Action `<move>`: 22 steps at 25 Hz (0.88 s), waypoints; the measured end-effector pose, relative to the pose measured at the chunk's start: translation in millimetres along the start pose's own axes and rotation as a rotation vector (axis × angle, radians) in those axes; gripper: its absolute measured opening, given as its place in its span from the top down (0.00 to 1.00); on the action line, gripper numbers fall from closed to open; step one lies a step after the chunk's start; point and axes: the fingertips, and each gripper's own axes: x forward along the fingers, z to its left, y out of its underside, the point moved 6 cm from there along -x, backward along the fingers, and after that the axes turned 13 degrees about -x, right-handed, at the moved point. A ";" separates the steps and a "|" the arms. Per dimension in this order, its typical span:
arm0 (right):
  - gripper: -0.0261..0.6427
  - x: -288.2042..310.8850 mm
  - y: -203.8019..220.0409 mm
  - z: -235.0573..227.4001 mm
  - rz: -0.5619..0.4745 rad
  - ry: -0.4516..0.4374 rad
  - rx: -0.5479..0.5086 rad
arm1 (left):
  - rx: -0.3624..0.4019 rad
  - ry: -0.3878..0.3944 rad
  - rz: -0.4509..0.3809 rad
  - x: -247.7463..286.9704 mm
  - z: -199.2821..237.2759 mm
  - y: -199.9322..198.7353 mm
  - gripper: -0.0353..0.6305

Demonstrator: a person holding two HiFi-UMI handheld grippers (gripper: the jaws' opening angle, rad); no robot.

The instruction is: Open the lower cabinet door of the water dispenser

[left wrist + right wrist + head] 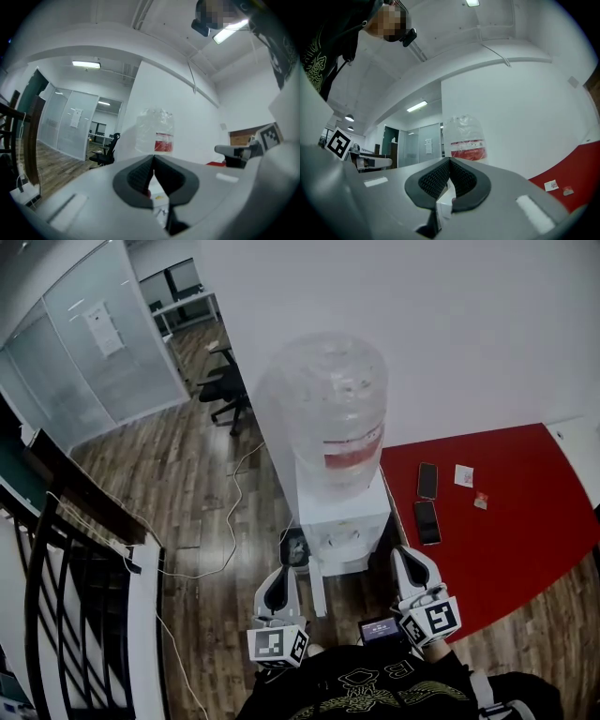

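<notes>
A white wall (pixel 469 334) stood over a dark wood floor (pixel 178 493). A red table (pixel 525 521) sat at the right. A glass partition (pixel 103 343) and black office chair (pixel 225 390) were at the left, under a strip light (pixel 86 64).

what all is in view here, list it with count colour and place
boxy water dispenser: one, white, on the wood floor ahead of both grippers
clear plastic water bottle with red label: one, clear, on top of the dispenser
flat red surface: one, red, right of the dispenser
flat dark phones: two, black, on the red surface near the dispenser
small white card: one, white, right of the phones
wheeled office chair: one, black, beyond the dispenser to the left
thin cable: one, white, across the floor left of the dispenser
glass partition: one, frosted, top left
dark railing: one, black, far left
left gripper: one, white and black, jaws together, empty
right gripper: one, white and black, jaws together, empty
</notes>
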 end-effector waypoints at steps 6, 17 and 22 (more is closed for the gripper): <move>0.96 4.7 -11.2 13.3 -0.019 0.007 -0.120 | -0.024 0.003 -0.029 10.6 1.4 -7.2 0.94; 0.96 12.5 -1.1 10.4 0.034 0.061 -0.125 | -0.030 0.017 -0.021 20.9 3.1 -2.5 0.94; 0.96 13.5 5.2 8.0 0.065 0.071 -0.128 | -0.018 0.017 -0.020 22.4 1.8 -1.1 0.94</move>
